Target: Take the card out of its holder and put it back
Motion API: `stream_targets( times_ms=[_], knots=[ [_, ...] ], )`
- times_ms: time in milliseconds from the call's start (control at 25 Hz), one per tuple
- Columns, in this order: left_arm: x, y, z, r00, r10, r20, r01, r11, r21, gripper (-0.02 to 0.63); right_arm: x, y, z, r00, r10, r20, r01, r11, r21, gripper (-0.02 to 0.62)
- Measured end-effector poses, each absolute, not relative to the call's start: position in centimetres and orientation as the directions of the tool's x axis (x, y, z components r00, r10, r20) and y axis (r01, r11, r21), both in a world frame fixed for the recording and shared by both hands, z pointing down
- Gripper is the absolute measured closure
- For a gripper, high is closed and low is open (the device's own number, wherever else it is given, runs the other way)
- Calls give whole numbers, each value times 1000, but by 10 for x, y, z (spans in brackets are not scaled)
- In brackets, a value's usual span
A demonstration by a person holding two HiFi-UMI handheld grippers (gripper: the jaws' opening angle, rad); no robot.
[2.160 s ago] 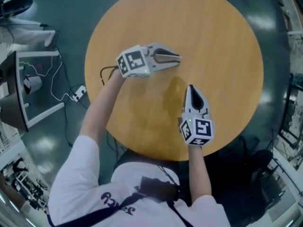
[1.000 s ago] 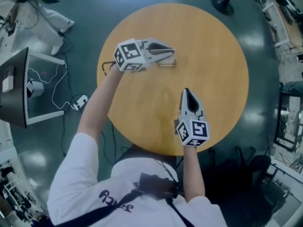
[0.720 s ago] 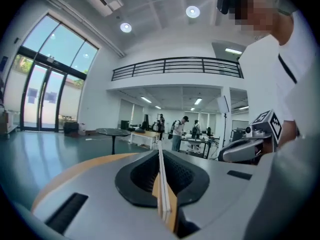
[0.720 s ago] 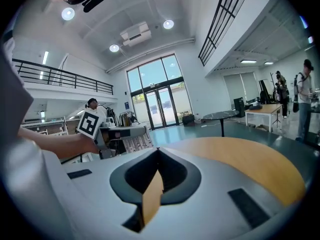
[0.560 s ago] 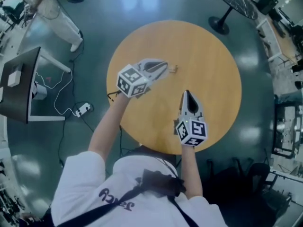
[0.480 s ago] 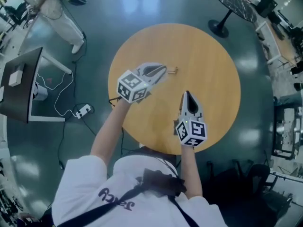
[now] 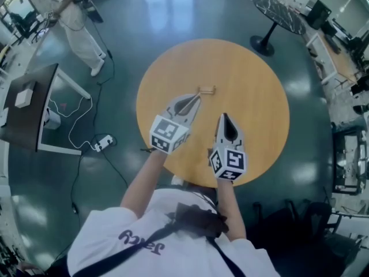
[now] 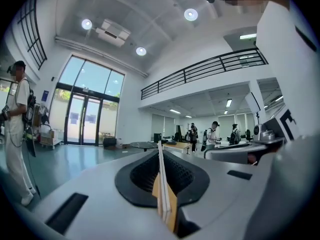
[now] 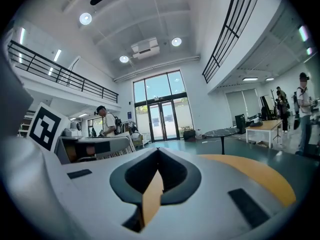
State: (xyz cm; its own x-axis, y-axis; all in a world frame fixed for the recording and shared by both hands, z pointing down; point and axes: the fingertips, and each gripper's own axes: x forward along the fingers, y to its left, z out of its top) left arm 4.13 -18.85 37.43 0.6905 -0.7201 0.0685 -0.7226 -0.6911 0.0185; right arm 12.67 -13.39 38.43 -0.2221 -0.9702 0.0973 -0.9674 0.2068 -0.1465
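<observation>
Open hall, glossy dark-green floor (image 7: 173, 16). Round wooden table (image 7: 253, 85) in the middle, nothing on it but a small wooden holder (image 7: 206, 89).

Surroundings: dark-topped desk (image 7: 29, 111) at the left, power strip (image 7: 104, 141) with a trailing cable on the floor beside it. A person (image 7: 78, 22) in light clothes stands well beyond the table, and a dark table (image 7: 279, 10) is at the far right. Glass doors (image 8: 90, 116) show in the left gripper view. Nothing stands between the grippers and the holder.

Pose: operator's left forearm (image 7: 141, 180) reaches forward over the near rim. The left gripper (image 7: 193, 101) is about level and angled toward the holder. The right gripper (image 7: 223, 118) is held closer to the body, pointing straight across the table, side by side with the left.

Left jaws: pressed together on a thin white card (image 8: 161, 184), seen edge-on, upright between the pads.

Right jaws: tips meet, nothing between them.

Card is out of the holder. The holder lies just past the left gripper's tip and apart from it.
</observation>
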Motion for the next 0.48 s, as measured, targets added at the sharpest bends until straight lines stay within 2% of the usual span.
stream_targets(
  times_ms=[480],
  knots=[
    [5, -161, 367, 513, -858, 7, -858, -512, 44, 578, 108, -122, 376, -194, -977, 83, -975, 183, -128, 594]
  ],
)
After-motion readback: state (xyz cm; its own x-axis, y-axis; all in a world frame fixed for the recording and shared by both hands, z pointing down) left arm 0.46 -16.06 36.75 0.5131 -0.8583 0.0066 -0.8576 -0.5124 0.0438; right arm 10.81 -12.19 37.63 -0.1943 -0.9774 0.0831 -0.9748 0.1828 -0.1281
